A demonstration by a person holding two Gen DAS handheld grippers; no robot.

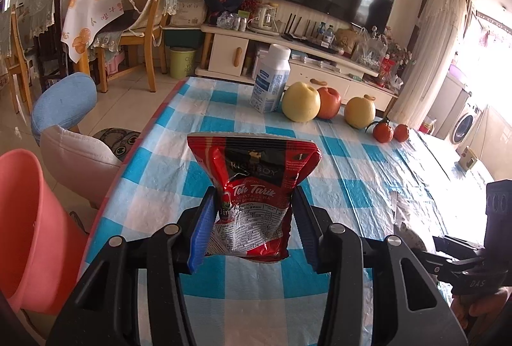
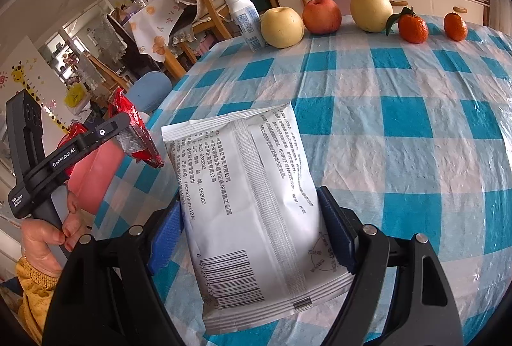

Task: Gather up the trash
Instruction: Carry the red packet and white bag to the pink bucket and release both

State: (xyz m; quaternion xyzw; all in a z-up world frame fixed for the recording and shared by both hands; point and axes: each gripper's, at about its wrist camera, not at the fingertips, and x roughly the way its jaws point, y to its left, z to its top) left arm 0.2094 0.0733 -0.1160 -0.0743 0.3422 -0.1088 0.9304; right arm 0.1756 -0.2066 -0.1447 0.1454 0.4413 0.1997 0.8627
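So we've got the left gripper (image 1: 252, 218) clamped on a red sachet (image 1: 252, 186), its blue pads squeezing the lower half from both sides while the top fans out above the fingers. It's held up off the table (image 1: 352, 179), over the left edge area, and the pink bin (image 1: 28, 227) sits just off that edge, down to the left. From the right wrist camera we can see the same sachet (image 2: 137, 135) pinched in that gripper (image 2: 128, 135), with the bin (image 2: 92, 176) right underneath and behind it.

The right gripper (image 2: 252, 234) has a white pack (image 2: 256, 211), printed side and barcode facing us. Both pads press against its long edges, so it's gripped, with the far end of the pack sticking out forward over the checkered cloth. We can't tell if the pack's far end touches the cloth or hangs just above it.

At the back of the table there's a white bottle (image 2: 244, 16) tilted beside a row of fruit: a yellow apple (image 2: 282, 26), a red apple (image 2: 321, 15), a pear (image 2: 371, 10) and two tangerines (image 2: 412, 27), all well apart from both grippers.
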